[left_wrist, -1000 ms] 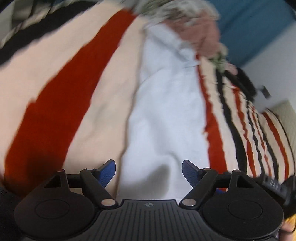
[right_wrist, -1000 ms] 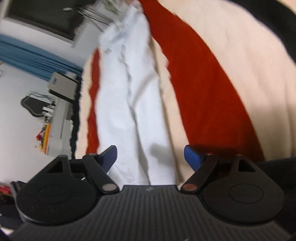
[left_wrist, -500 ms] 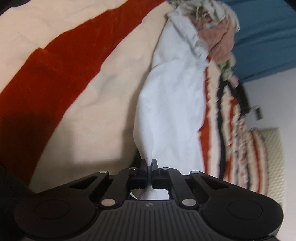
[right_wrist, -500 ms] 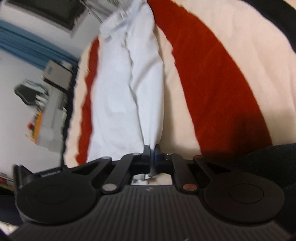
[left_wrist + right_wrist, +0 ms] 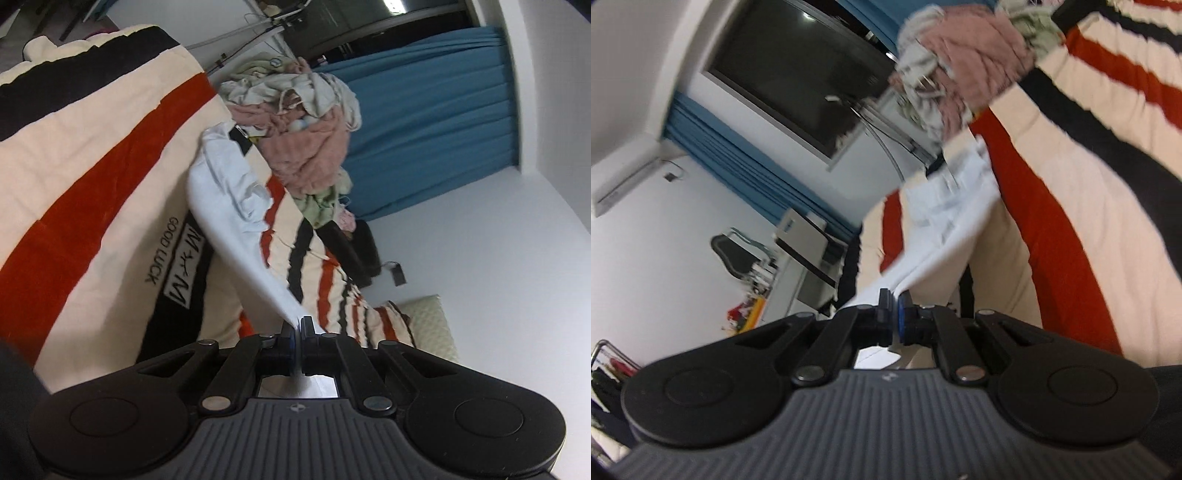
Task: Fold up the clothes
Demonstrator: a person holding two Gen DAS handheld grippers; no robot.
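Holding: left tool (image 5: 297,326) and right tool (image 5: 894,300) each pinch an edge of the white garment (image 5: 229,206), lifted taut above the striped blanket (image 5: 92,177). Risk: thin bite, so fabric may slip free under tension. Legible on blanket: "GOOD LUCK" (image 5: 162,251).

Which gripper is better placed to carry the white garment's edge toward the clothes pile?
Neither clearly: left gripper and right gripper both clamp the white garment, and the clothes pile lies ahead of each.
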